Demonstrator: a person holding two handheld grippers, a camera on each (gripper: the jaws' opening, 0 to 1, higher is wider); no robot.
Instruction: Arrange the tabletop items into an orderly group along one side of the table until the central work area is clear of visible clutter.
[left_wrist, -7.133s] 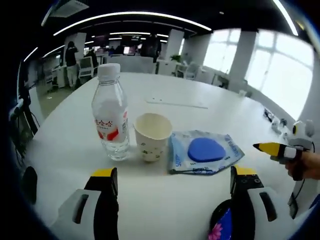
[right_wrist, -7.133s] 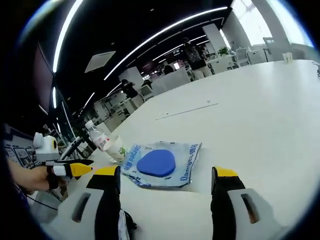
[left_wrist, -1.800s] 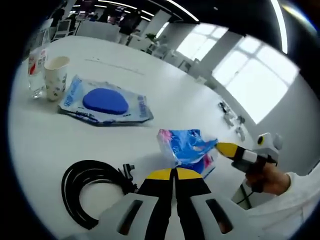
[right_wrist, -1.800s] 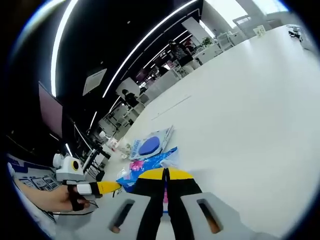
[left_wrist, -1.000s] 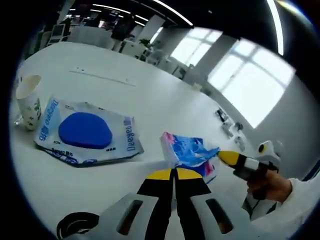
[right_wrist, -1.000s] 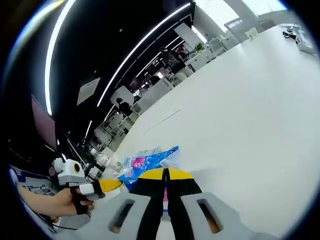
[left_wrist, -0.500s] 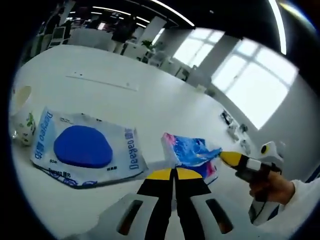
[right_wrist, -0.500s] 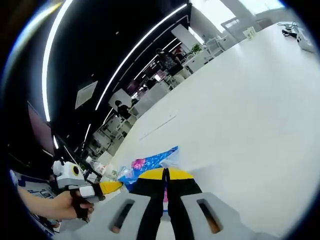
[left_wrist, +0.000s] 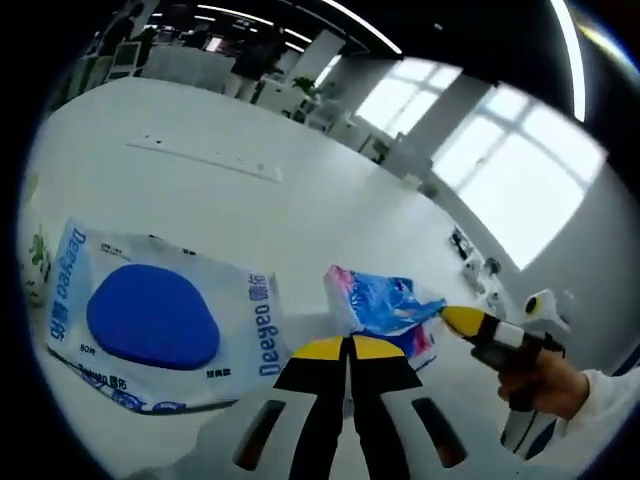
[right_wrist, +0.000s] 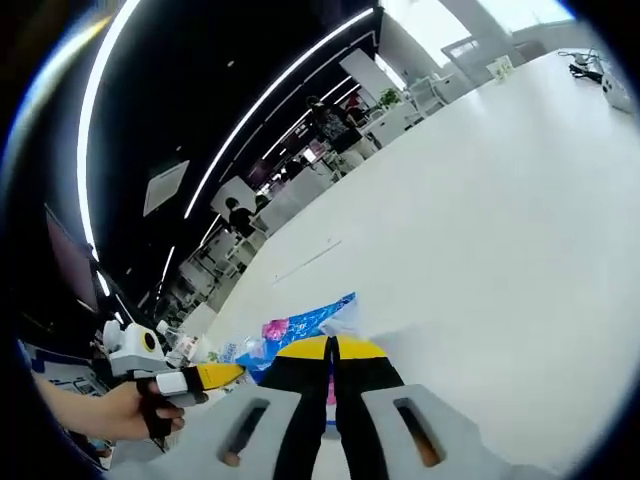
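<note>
Pinching a crinkly blue-pink tissue pack (left_wrist: 378, 303) from both ends, left tongs (left_wrist: 349, 347) and right tongs (right_wrist: 331, 349) press together; flat glossy wipes pouch (left_wrist: 150, 315) lies at 9 o'clock on white desk (left_wrist: 300, 205).

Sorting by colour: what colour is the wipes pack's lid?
Solid blue lid, seen best in the left gripper view.

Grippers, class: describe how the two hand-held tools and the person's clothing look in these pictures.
Each gripper has two black jaws with yellow tips, set in white housings with dark slots: left gripper, right gripper. Seen from the side, the right gripper ends in a yellow tip on a white-and-black body. The person wears a white sleeve.
</note>
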